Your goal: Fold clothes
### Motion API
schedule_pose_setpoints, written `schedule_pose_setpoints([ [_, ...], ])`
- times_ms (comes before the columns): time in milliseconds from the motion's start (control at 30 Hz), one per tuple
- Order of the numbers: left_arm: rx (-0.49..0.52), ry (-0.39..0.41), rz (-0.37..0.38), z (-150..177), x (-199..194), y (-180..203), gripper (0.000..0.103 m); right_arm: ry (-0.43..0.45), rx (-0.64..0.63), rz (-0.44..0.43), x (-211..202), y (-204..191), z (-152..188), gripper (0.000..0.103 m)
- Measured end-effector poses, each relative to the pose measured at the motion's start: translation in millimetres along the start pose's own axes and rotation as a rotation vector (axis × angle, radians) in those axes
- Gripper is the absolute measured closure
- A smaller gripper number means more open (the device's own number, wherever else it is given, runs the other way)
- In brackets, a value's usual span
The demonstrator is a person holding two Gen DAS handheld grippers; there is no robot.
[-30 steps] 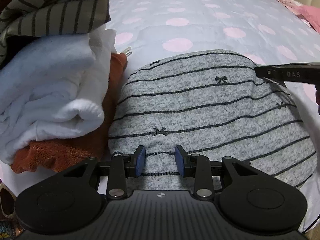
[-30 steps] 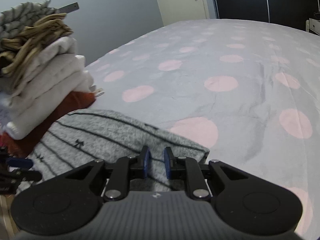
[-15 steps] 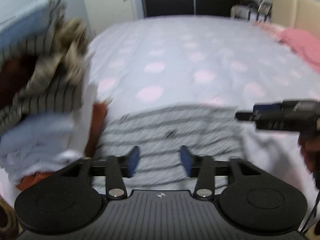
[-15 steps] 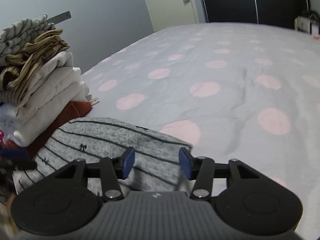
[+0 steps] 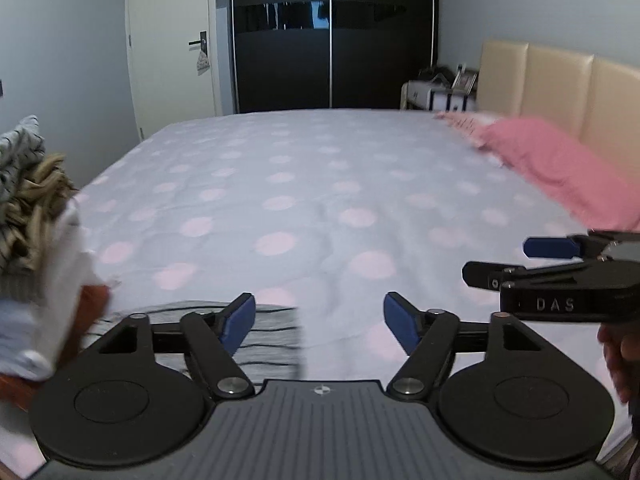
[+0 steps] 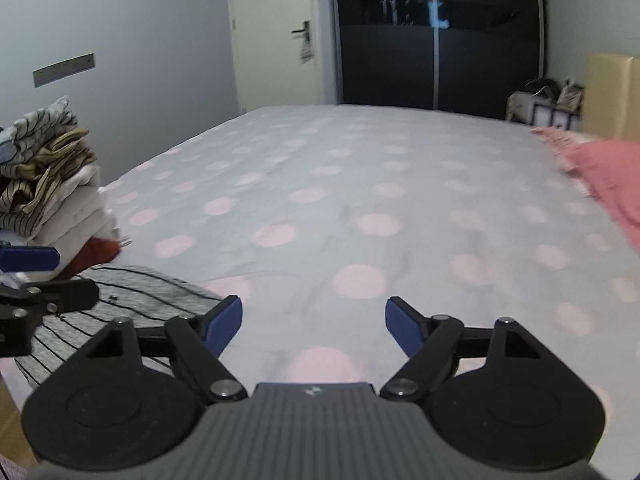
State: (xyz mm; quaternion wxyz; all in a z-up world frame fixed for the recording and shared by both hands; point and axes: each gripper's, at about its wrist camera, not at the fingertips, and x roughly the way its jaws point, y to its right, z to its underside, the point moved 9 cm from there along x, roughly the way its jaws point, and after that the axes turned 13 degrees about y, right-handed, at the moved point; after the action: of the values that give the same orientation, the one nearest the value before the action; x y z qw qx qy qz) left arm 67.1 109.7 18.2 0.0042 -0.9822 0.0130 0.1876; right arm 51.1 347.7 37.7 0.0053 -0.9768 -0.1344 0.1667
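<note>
Left fingers: blue pads (image 5: 238,322) of the left gripper (image 5: 320,322) spread wide, nothing between them, held above the bed (image 5: 304,200).
Right fingers: pads (image 6: 224,322) of the right gripper (image 6: 314,320) also spread wide and empty, above the spotted cover.
Top: grey striped top (image 6: 132,296) lies folded flat on the bed's near edge; it sits under and just behind the left gripper's left finger, and low to the left of the right gripper's fingers, touching neither.
Pile: stack of folded clothes (image 6: 52,184) stands just left of the top, a rust-coloured piece at its bottom, white ones in the middle, striped ones on top; well left of both pairs of fingers.
Grippers to each other: the right one shows side-on at the right edge of the left camera, the left one at the left edge of the right camera; they are apart.
Pillow: pink pillow (image 5: 560,168) far ahead and right of the fingers, by the headboard (image 5: 560,84).
Wardrobe: dark wardrobe (image 5: 332,32) straight ahead beyond the bed.
</note>
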Motion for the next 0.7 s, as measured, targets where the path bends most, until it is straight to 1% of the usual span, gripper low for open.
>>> schedule_pose_setpoints([
  [100,-0.014,0.028,0.0,3,-6,22,0.029,0.019,-0.011,0.053,-27,24,-5,0.015],
  [200,0.012,0.055,-0.026,7,-13,36,0.029,0.04,-0.03,0.111,-55,46,-4,0.011],
  [333,0.03,0.104,-0.052,11,-23,55,0.029,0.063,-0.056,0.184,-90,73,4,0.004],
  [433,0.042,0.117,-0.076,18,-29,70,0.028,0.069,-0.066,0.215,-111,87,16,0.003],
  [567,0.045,0.11,-0.07,35,-33,93,0.028,0.055,-0.046,0.243,-128,99,37,0.003],
  [700,0.037,0.042,-0.054,60,-27,111,0.027,0.04,-0.014,0.27,-136,106,54,0.003],
])
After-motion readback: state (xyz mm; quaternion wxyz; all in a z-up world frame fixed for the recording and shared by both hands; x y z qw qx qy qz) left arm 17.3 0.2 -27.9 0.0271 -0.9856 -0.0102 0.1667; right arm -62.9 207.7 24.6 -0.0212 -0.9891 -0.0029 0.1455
